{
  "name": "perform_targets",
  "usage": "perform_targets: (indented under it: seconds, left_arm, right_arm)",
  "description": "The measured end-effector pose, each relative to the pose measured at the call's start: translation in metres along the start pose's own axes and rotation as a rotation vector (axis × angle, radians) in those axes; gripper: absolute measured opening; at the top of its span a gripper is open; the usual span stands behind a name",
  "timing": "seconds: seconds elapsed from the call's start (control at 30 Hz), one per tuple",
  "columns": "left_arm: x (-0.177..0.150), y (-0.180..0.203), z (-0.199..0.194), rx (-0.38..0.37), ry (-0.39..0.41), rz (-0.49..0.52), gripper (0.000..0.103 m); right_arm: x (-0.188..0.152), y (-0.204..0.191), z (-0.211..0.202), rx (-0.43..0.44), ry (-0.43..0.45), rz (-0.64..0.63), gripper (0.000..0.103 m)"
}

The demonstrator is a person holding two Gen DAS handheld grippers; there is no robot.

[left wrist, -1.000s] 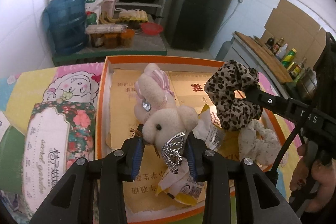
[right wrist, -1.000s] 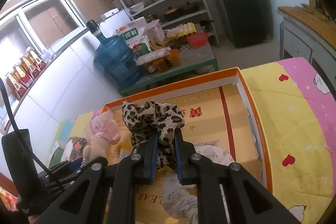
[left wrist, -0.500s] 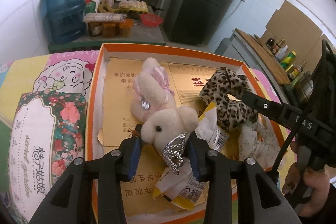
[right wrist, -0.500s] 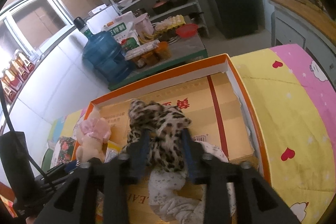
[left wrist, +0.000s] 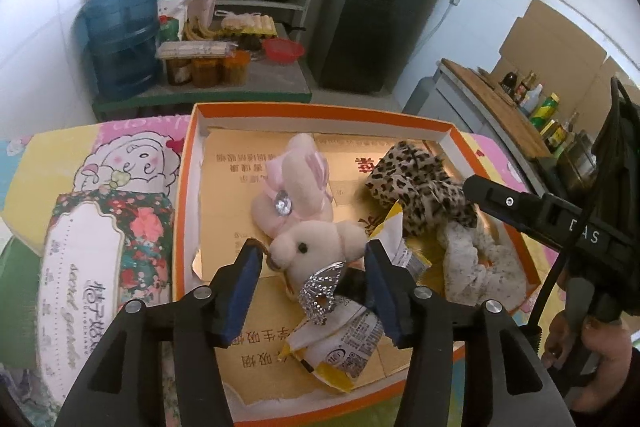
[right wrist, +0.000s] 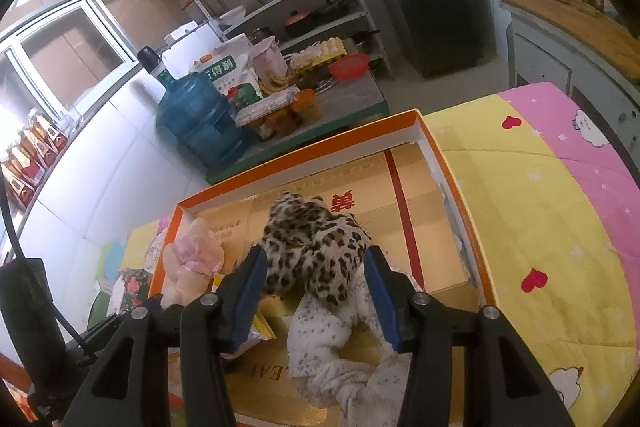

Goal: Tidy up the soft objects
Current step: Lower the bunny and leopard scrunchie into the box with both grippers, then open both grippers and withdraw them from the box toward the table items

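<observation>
Both pairs of tongs are opening over the orange tray, which fits setting soft things down inside it. Between the spreading pads of the left tongs lies the cream plush toy, resting on the tray floor atop a snack wrapper, no longer pinched. The right tongs likewise part around the leopard-print scrunchie, which sits on a white floral scrunchie just below their tips.
</observation>
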State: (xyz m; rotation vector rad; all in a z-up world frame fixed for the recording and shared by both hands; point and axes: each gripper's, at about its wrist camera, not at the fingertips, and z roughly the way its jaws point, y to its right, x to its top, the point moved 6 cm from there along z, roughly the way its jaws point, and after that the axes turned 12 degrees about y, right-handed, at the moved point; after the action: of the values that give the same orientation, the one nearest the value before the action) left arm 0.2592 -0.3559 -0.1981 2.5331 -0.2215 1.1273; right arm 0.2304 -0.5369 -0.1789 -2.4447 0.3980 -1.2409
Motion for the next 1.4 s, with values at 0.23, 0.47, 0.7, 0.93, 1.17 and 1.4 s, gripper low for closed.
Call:
perform_targets:
  seconds: [0.23,0.47,0.7,0.93,1.17,1.4]
  left_arm:
    - [0.003,-0.003,-0.019,-0.017,0.024,-0.014,0.055]
    - [0.004,-0.004,-0.040,-0.050,0.039,-0.015,0.055]
    - [0.006,-0.008,-0.064,-0.073,0.065,-0.012,0.055]
    - [0.010,-0.020,-0.093,-0.082,0.099,0.007,0.055]
    - [0.009,-0.042,-0.132,-0.087,0.135,0.019,0.055]
    - [0.005,-0.075,-0.171,-0.085,0.170,0.008,0.055]
  right_arm:
    - [-0.001,-0.006,-0.016,-0.001,0.020,0.001,0.050]
    - [-0.003,-0.015,-0.033,-0.016,0.040,0.001,0.050]
    - [-0.005,-0.036,-0.054,-0.028,0.065,-0.021,0.050]
    - [-0.011,-0.064,-0.076,-0.046,0.092,-0.055,0.050]
    - [-0.024,-0.093,-0.095,-0.050,0.101,-0.075,0.050]
    - [-0.039,-0.133,-0.112,-0.045,0.109,-0.115,0.050]
